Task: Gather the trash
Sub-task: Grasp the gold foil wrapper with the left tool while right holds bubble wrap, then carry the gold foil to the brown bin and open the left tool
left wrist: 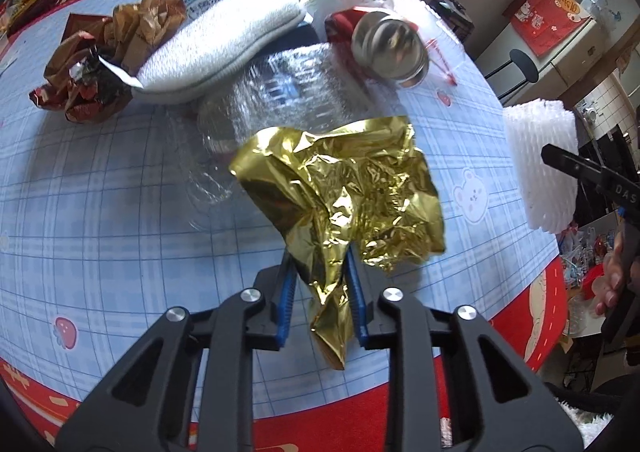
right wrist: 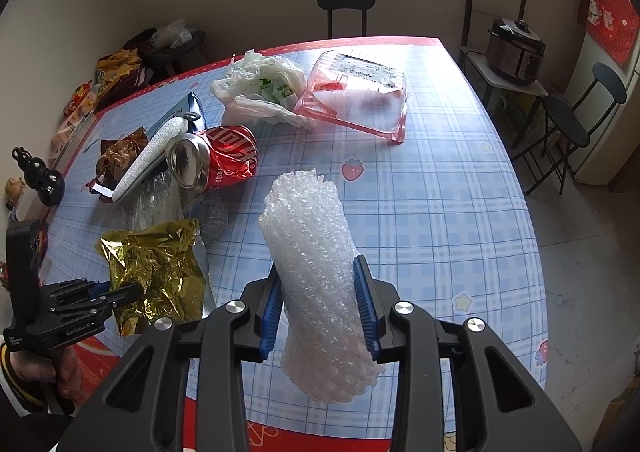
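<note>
Gold foil wrapper point(left wrist: 340, 195), crumpled and shiny, is pinched at its lower end between the blue pads of the left gripper point(left wrist: 320, 292), whose jaws are closed tight on it; most of the wrapper hangs free above the desk point(left wrist: 100, 211), in front of a clear plastic sheet point(left wrist: 288, 91). Beside it, the right gripper point(right wrist: 320, 304) is closed on a roll of bubble wrap point(right wrist: 316, 272), which stands between its two blue pads and reaches out past them over the desk. The desk has a light blue checked cloth with a red border. Farther back lies more trash: a dented red soda can point(right wrist: 216, 159) on its side, a white padded cloth point(left wrist: 216, 51) leaning next to it, a heap of brown and red wrappers point(left wrist: 104, 59), a white plastic bag point(right wrist: 260, 85) and a pink plastic tray point(right wrist: 356, 95) with a label. A white foam net point(left wrist: 540, 167) sits at the right edge in the left wrist view. A person's hand point(right wrist: 36, 368) holds the handle of the left gripper at the near corner of the desk.
</note>
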A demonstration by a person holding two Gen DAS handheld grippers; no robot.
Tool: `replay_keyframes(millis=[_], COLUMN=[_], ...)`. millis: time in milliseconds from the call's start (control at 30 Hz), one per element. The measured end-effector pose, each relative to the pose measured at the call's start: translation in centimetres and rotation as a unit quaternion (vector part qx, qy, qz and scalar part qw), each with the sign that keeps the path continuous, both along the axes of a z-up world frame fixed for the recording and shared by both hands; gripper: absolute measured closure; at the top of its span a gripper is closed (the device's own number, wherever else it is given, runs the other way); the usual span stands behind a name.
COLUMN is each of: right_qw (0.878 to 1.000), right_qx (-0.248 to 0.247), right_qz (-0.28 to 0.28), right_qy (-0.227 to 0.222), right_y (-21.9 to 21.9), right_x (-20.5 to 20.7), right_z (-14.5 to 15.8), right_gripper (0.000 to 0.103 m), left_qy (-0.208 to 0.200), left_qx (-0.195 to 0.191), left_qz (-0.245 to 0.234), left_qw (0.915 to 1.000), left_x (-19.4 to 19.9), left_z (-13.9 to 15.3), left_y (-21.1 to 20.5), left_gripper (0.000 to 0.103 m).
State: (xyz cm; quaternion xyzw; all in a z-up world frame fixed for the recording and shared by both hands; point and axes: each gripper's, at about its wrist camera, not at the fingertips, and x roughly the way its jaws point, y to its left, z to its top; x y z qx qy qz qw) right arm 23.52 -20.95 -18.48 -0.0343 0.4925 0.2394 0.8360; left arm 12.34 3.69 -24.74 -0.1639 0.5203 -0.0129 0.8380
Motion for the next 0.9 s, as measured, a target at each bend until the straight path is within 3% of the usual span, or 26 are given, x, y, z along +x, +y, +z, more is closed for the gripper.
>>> replay_keyframes(millis=[133,500,667,900], right_qw=[1.000,0.995,0.989,0.973], right_qx=[0.005,0.007,0.005,0.026], right_qz=[-0.026,-0.102,-0.147,-0.228], right_qy=[-0.005,-0.005,-0.015,-0.026], right_y=[-1.2,-5.0,-8.4,-16.4], right_x=[-0.4,-2.7,-4.6,-5.7], right_z=[0.5,1.1,1.6,1.8], right_gripper=[0.070,0.070,0.070,0.070], left_qy=[-0.032,-0.086,-0.104,-0.113], left_qx=[0.001,-0.045,-0.046,-0.043], left_qz=[-0.019,-0.073,-0.122,-0.157], left_qw=[0.9993,0.9926,0.9860,0.9800], left_x=[-0.7,-0.6,1.2,3.3], left_z=[2.4,6.9,8.1,9.7], left_y=[0.1,-0.8,-3.8,-9.7], left_gripper=[0.082,0.082,0.082,0.081])
